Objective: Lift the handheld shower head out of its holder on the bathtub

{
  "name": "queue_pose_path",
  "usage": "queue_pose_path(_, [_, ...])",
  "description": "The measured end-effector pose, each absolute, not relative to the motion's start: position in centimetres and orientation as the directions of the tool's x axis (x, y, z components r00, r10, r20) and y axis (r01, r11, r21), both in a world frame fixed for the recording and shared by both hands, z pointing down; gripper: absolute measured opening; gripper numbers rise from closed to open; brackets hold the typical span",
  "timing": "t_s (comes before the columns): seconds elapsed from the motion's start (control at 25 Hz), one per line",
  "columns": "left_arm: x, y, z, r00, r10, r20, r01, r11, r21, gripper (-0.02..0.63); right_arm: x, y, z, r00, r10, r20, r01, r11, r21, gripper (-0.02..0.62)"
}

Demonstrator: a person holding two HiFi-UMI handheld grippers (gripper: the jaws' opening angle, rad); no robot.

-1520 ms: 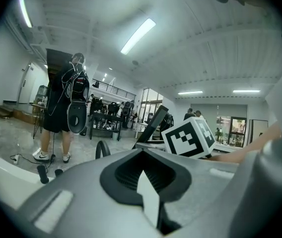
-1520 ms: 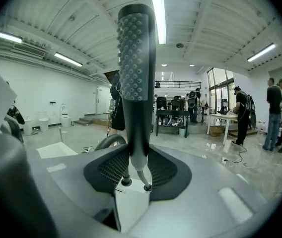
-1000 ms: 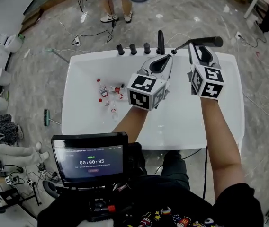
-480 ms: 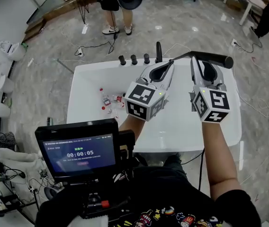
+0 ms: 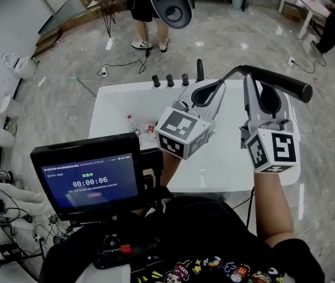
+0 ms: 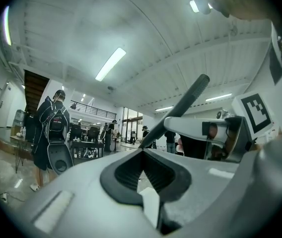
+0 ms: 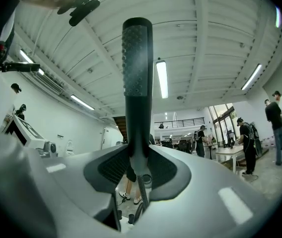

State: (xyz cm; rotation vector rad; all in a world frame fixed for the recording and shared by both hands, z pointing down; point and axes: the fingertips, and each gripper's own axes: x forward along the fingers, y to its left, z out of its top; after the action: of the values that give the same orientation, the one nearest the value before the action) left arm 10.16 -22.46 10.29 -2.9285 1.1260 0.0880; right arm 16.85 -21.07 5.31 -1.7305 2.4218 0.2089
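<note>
Since 1 second ago both grippers have come up and toward me, and the shower head now sits well above the bathtub, clear of the rim. It's a dark grey wand with a dotted spray face, and a thin hose drops from its handle end.

Going left to right: my monitor is low on the left, there are a few small bottles inside the tub, and 3 black knobs and the spout line the far rim. A person stands on the floor beyond.

The left gripper is clenched with its jaws pressed together on nothing, and its tip is just beside the wand's hose end. The right gripper is clamped on the wand's handle, with the spray end sticking out past the jaws.
</note>
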Motion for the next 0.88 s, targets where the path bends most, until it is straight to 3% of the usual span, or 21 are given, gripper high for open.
queue_pose_path(0.88, [9.4, -23.1, 10.1, 0.731, -0.68, -0.061, -0.68, -0.733, 0.028, 0.0, 16.1, -21.3, 5.1, -0.337, -0.918, -0.209, -0.941, 0.328, 0.077, 0.141])
